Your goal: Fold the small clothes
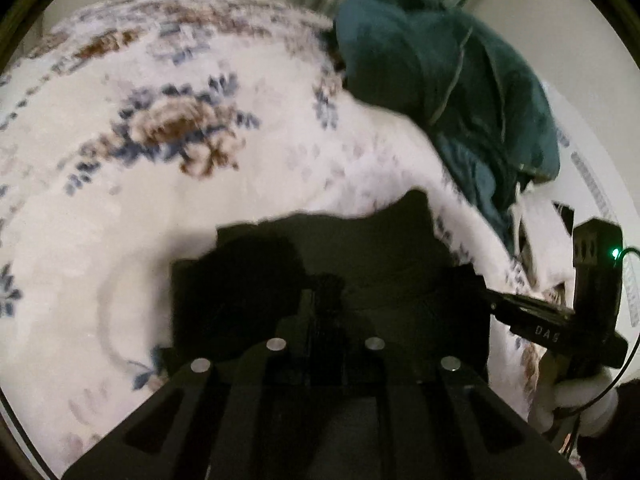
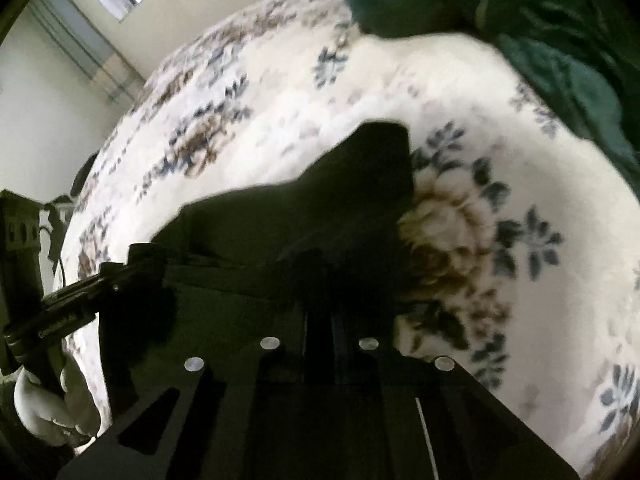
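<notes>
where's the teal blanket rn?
The teal blanket is heaped at the upper right of both wrist views, at the far edge of the floral bedspread, beyond the dark garment and apart from it.

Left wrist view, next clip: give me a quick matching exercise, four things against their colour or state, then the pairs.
Things:
1. garment
2. blanket
3. bedspread
4. left hand-held gripper

Descriptions:
A. teal, bunched at the far side
B. white with blue and brown flowers
C. black, lying on the bed
D. shut on dark cloth

Pairs: 1-C, 2-A, 3-B, 4-D
</notes>
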